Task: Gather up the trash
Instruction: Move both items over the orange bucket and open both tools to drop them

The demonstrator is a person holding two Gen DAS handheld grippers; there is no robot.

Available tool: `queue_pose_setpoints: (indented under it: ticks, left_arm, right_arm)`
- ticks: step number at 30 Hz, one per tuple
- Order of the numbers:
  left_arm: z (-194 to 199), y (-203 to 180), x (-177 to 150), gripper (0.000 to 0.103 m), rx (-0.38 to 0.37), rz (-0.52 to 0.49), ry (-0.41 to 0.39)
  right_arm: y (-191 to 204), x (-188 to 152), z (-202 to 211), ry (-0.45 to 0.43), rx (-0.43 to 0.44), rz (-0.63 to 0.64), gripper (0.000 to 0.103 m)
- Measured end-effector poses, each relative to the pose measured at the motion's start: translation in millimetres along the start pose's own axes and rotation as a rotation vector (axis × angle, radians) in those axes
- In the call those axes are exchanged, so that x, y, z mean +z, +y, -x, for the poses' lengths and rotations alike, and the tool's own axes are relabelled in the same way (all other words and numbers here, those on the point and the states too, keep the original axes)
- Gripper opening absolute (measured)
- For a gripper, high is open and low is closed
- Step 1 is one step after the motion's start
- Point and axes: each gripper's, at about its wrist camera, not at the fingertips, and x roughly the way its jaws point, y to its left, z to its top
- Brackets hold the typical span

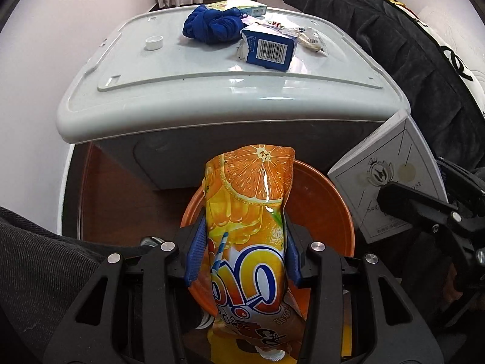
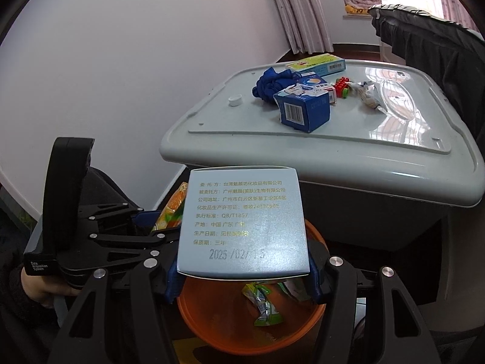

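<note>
My left gripper [image 1: 242,251] is shut on an orange juice pouch [image 1: 251,212] and holds it over the orange bin [image 1: 330,212]. My right gripper [image 2: 242,270] is shut on a pale cosmetics box [image 2: 242,221], also above the orange bin [image 2: 212,327], where a green wrapper [image 2: 263,306] lies inside. The box shows in the left wrist view [image 1: 394,182] at the right, and the pouch shows in the right wrist view [image 2: 172,209] at the left. A blue carton [image 1: 269,50] and a clear wrapper [image 1: 312,41] lie on the grey storage box lid [image 1: 212,91].
On the lid also lie a blue cloth bundle [image 1: 212,25], a white bottle cap [image 1: 154,42], a green-yellow flat box [image 2: 318,63] and a red toy [image 2: 341,86]. A dark blanket-covered bed [image 1: 409,60] is at the right. A white wall is at the left.
</note>
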Motion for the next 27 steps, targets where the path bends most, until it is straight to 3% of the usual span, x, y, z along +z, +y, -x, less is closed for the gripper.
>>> queue_pose_setpoints:
  ticks: [27]
  left_arm:
    - [-3.3, -1.4, -1.0, 0.044, 0.005, 0.004, 0.014]
  right_arm:
    - [2.6, -2.5, 2.0, 0.001, 0.012, 0.004, 0.062]
